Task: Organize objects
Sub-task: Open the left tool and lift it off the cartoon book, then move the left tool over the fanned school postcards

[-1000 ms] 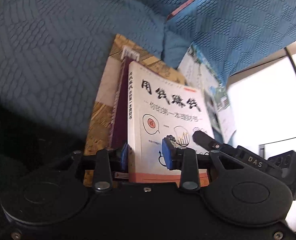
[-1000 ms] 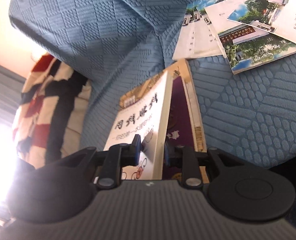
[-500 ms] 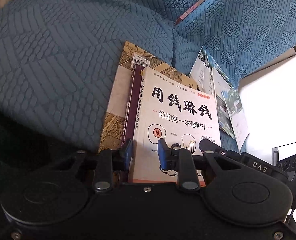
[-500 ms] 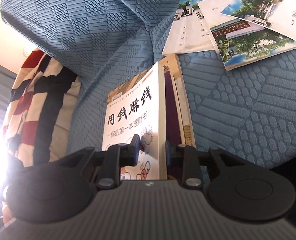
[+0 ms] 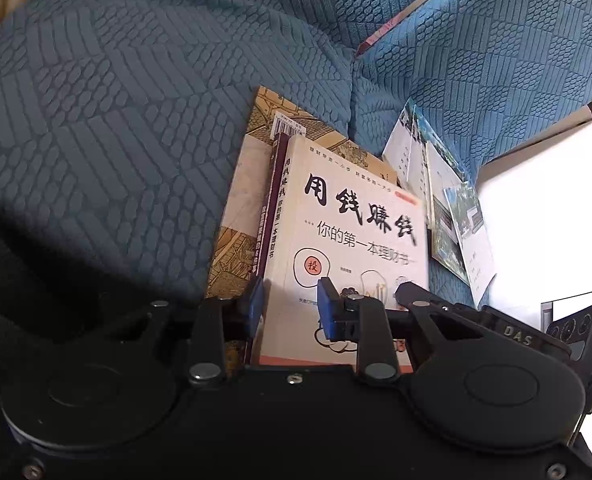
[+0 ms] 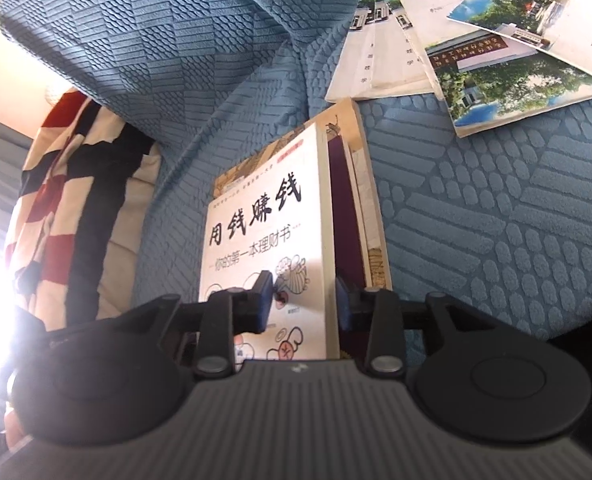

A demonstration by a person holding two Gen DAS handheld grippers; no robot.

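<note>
A stack of 3 books lies low in the middle of both frames on the blue sofa [image 5: 143, 128]; the white paperback [image 5: 348, 248] is on top, a dark purple book [image 6: 342, 196] under it. The left tool [image 5: 289, 308] straddles the paperback's spine edge, apparently gripping it. The right tool [image 6: 304, 300] has just been widening, pads off the opposite edge. Loose pamphlets [image 6: 480, 68] lie at upper right. The paperback looks light, stiff and slick; its edges suit a pinch.
</note>
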